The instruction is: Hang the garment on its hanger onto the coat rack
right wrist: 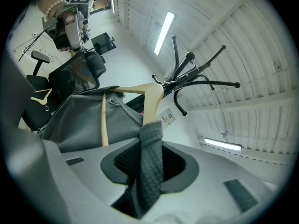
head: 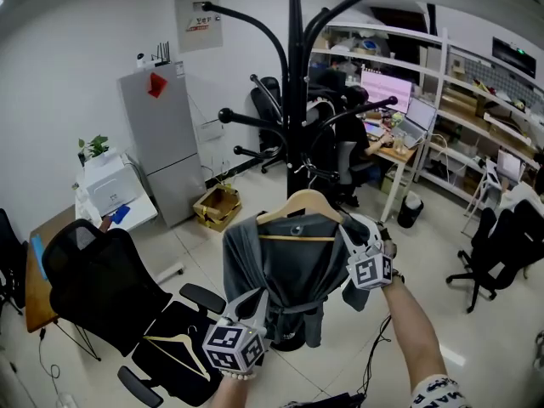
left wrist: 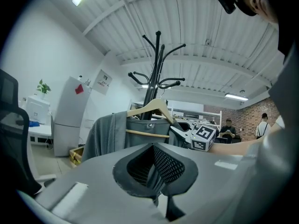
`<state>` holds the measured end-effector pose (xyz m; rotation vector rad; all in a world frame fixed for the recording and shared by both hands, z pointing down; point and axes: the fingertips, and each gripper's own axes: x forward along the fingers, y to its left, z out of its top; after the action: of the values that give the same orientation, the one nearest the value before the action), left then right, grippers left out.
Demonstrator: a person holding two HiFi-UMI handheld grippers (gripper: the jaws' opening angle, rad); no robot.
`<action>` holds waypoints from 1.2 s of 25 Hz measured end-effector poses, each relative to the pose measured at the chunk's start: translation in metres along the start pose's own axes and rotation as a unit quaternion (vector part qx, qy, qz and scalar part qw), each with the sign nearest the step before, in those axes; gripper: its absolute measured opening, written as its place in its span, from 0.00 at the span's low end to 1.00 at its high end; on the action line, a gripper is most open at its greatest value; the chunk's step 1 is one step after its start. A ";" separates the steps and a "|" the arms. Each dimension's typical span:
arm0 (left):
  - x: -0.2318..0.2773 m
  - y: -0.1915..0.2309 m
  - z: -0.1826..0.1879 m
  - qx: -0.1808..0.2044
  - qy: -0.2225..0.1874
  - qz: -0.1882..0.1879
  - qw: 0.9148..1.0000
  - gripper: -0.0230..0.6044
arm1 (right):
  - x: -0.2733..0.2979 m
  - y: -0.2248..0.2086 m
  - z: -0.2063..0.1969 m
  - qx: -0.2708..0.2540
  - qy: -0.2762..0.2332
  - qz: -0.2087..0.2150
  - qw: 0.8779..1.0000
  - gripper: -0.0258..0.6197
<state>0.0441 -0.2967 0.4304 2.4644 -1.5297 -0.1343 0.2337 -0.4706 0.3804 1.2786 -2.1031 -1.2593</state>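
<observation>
While the black coat rack (head: 294,83) rises through the middle of the head view, its curved arms fanning out toward the top edge, a tall grey refrigerator (head: 161,134) stands against the wall at upper left. A black office chair (head: 98,283) fills the lower left corner, with a spare wooden hanger (head: 174,344) lying on its seat.

The grey garment (head: 285,270) hangs at the centre of the frame, just in front of the rack's pole and below its arms, draped over a pale wooden hanger (head: 302,204). The hanger's metal hook sits close to the pole; whether it touches the rack cannot be told.

Reaching in from the lower centre, the left tongs (head: 253,300) meet the garment's lower left side. In the left gripper view these tongs (left wrist: 156,171) are drawn narrow, with what looks like a thin fold of the grey cloth pinched between the dark ridged pads.

From the right of centre, the right tongs (head: 350,228) hold the garment at the hanger's right end. In the right gripper view these tongs (right wrist: 149,162) are clamped on a thick band of waffle-textured grey cloth, with the hanger's wooden arm rising straight above it.

A small open cardboard box (head: 218,206) sits on the floor at the foot of the refrigerator.
</observation>
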 end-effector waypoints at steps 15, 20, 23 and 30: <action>-0.013 0.003 -0.001 -0.003 0.023 -0.036 0.999 0.02 | -0.029 -0.011 0.007 0.053 0.047 -0.056 0.996 0.38; -0.018 0.011 -0.011 0.007 0.050 -0.058 0.997 0.02 | -0.080 -0.015 0.052 0.106 0.044 -0.092 0.989 0.37; -0.024 0.011 -0.023 0.008 0.069 -0.078 0.995 0.02 | -0.116 -0.004 0.072 0.193 0.067 -0.099 0.974 0.32; -0.040 0.002 -0.045 0.012 0.091 -0.128 0.988 0.02 | -0.186 0.053 0.095 0.420 0.131 -0.137 0.888 0.04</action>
<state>0.0333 -0.2548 0.4724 2.6013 -1.1466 0.0644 0.2372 -0.2560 0.3979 2.0035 -2.3837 -0.1546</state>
